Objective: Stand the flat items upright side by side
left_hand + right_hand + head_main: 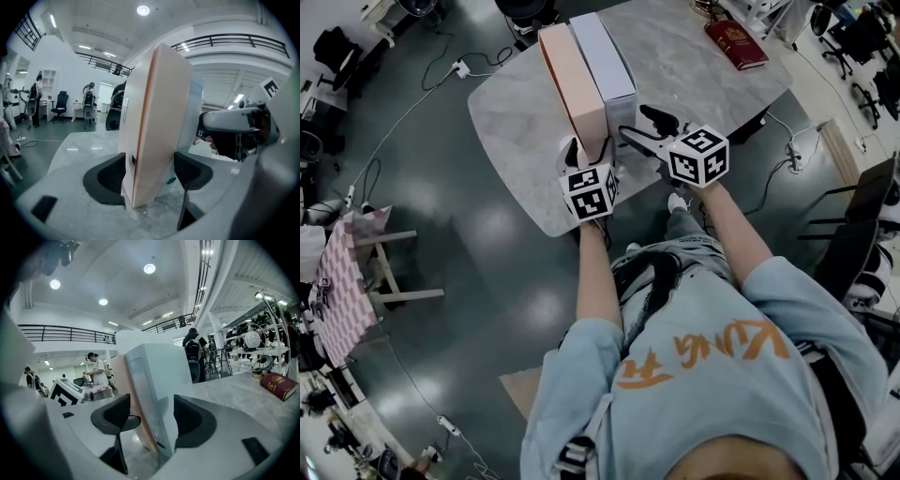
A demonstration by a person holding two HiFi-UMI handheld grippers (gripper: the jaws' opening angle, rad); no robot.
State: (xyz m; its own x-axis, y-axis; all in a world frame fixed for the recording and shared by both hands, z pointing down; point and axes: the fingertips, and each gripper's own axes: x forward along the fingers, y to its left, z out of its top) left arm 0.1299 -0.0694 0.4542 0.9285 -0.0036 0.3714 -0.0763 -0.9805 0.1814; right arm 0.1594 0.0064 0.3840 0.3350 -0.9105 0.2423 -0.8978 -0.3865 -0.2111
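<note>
Two flat boxes stand upright side by side on the marble table point(520, 141): a peach box point(572, 80) on the left and a white box point(605, 56) on the right. My left gripper point(588, 150) is at the peach box's near end. In the left gripper view, both pads of the left gripper point(150, 171) press on the peach box point(154, 117). My right gripper point(647, 131) is at the white box's near end. In the right gripper view, the right gripper point(152, 416) straddles the white box point(159, 385); its left pad stands apart from the box, with the peach box point(123, 376) behind.
A red book point(736, 42) lies flat at the table's far right corner, also seen as the book point(279, 384) in the right gripper view. Cables trail over the dark floor. A wooden rack with checked cloth point(342, 281) stands at the left. People and chairs are in the background.
</note>
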